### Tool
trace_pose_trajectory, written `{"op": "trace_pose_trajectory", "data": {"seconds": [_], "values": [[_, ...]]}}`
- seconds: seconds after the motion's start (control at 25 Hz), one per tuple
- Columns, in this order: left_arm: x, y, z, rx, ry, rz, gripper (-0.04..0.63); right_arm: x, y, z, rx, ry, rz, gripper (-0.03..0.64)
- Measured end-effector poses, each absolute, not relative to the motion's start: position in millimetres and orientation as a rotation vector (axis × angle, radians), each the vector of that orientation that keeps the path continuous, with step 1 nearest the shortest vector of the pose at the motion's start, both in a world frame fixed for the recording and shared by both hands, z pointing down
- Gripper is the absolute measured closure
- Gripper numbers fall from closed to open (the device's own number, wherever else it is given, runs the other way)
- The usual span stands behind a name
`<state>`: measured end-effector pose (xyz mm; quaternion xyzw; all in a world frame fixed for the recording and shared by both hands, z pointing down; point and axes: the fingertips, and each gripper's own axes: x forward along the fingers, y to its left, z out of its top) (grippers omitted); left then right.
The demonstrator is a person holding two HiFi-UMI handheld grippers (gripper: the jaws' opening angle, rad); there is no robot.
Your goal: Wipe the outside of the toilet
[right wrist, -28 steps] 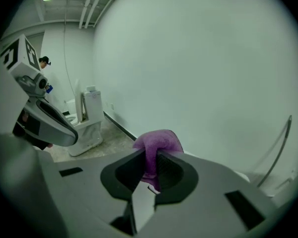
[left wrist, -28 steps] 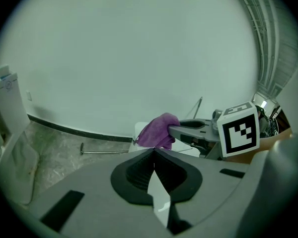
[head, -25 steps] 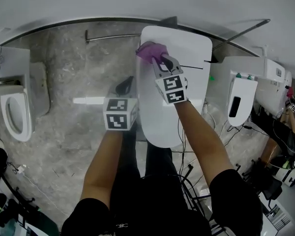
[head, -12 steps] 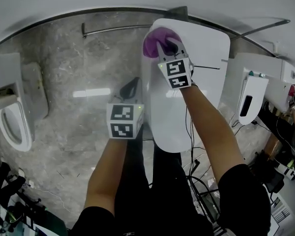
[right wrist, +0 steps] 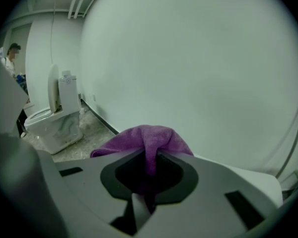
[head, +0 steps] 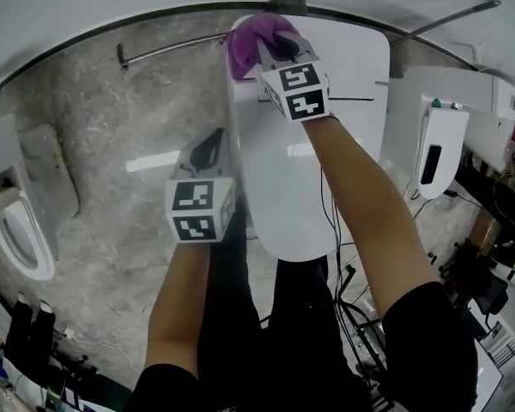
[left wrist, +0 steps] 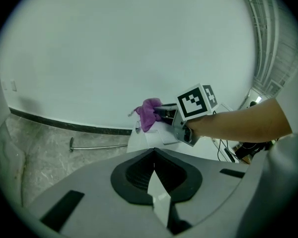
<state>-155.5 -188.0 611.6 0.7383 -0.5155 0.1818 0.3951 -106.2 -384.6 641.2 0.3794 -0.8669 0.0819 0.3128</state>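
Toilet (head: 279, 187) below me, lid down; cloth (head: 251, 43) on its back left corner, clamped tight in my right gripper (right wrist: 148, 170). Left gripper (left wrist: 154, 158) hangs closed, empty, beside the toilet. Best now: press flat, sweep slowly along the edge

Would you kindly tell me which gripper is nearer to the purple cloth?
Right. The right gripper is shut on the purple cloth; the left gripper hangs over the floor beside the toilet.
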Motion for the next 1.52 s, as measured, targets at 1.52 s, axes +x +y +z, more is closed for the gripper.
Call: {"op": "trace_pose_trajectory", "data": {"seconds": [1.52], "values": [[-45,-156,586,1.769,-1.439,0.466,0.589,-71,-312,644,0.472,-2.382,0.150,0.569]]}}
